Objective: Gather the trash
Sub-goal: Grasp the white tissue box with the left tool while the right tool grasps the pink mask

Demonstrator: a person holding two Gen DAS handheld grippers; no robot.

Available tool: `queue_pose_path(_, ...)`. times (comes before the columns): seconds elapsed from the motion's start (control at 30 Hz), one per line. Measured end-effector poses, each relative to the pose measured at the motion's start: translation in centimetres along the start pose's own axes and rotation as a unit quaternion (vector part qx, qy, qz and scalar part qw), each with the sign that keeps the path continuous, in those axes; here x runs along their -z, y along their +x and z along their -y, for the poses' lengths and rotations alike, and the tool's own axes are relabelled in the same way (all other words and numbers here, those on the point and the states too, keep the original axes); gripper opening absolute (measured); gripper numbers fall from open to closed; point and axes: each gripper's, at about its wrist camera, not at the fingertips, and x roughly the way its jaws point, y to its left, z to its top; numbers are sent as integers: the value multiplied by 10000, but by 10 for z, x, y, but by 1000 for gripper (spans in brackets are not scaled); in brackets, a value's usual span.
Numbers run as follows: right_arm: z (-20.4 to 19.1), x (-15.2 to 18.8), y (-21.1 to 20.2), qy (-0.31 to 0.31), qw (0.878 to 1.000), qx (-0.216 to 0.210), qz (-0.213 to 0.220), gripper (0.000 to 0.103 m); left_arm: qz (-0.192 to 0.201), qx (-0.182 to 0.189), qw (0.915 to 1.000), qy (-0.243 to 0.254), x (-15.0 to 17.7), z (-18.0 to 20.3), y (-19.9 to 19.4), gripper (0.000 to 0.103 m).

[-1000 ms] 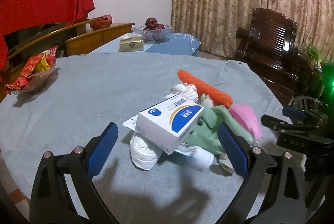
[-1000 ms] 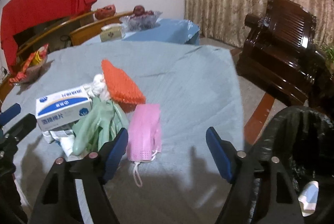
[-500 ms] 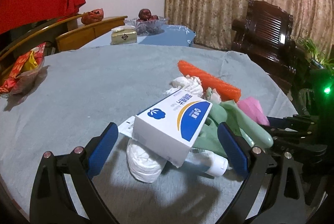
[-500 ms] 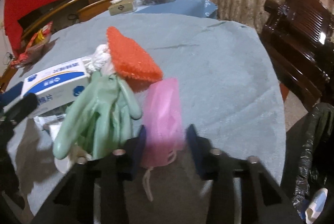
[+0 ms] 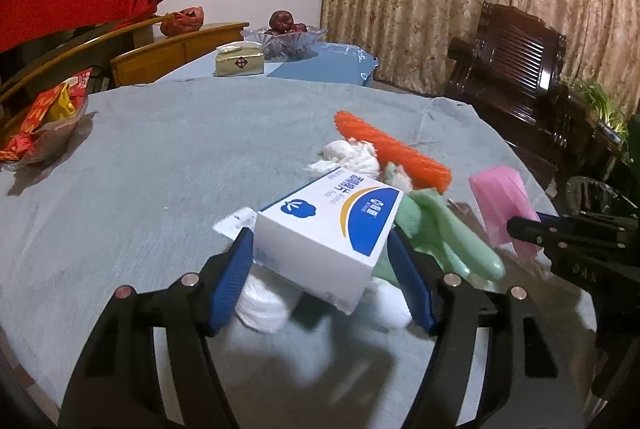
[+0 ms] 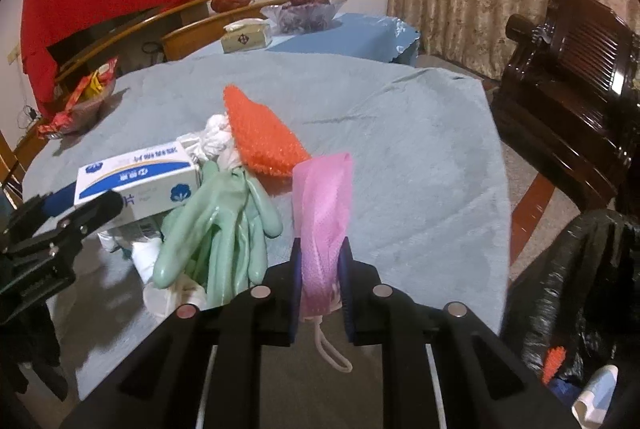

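Observation:
A trash pile lies on the grey-clothed round table point(image 5: 160, 149). My left gripper point(image 5: 320, 241) is closing its jaws around a white and blue box point(image 5: 332, 225), and its blue pads touch both sides. Crumpled white tissue point(image 5: 260, 305) lies under the box. Beside it are green rubber gloves point(image 6: 224, 225) and an orange mesh piece point(image 6: 260, 137). My right gripper point(image 6: 320, 249) is shut on a pink face mask point(image 6: 324, 197), which stands up off the cloth with its ear loop dangling below. The mask point(image 5: 500, 197) also shows in the left wrist view.
A black trash bag point(image 6: 580, 289) with some litter inside stands off the table's right edge. A bowl of red snack packets point(image 5: 44, 125) sits far left. Behind are a yellow tissue box point(image 5: 240, 63), a glass fruit bowl point(image 5: 286, 33) and a dark wooden chair point(image 5: 520, 69).
My right gripper moved onto the pink mask, shut on it and raised it off the cloth. My left gripper's jaws came in from wide apart onto the box.

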Motion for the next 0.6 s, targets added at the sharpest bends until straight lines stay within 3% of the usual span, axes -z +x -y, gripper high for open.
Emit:
queue_pose_path(0.1,6,2,-5,61,10000,33,19,17,-81,147,9998,63,5,10,-9,67)
queue_pose_path(0.33,14,6,-11,193,9997,112,13,17,-20,-11,9989,469,6,23,-9,86)
queue_pose_path(0.5,14,6,-15,205,9997,117,46,17,-244,40,9968,767,9,31,12,86)
queue_pose_path(0.57,15,7,-17,206,9997,117,61,17,-290,13,9963,815,12,33,16,72)
queue_pose_path(0.6,15,7,-18,205,9997,116,71,17,-330,4,9961,814,14,33,17,59)
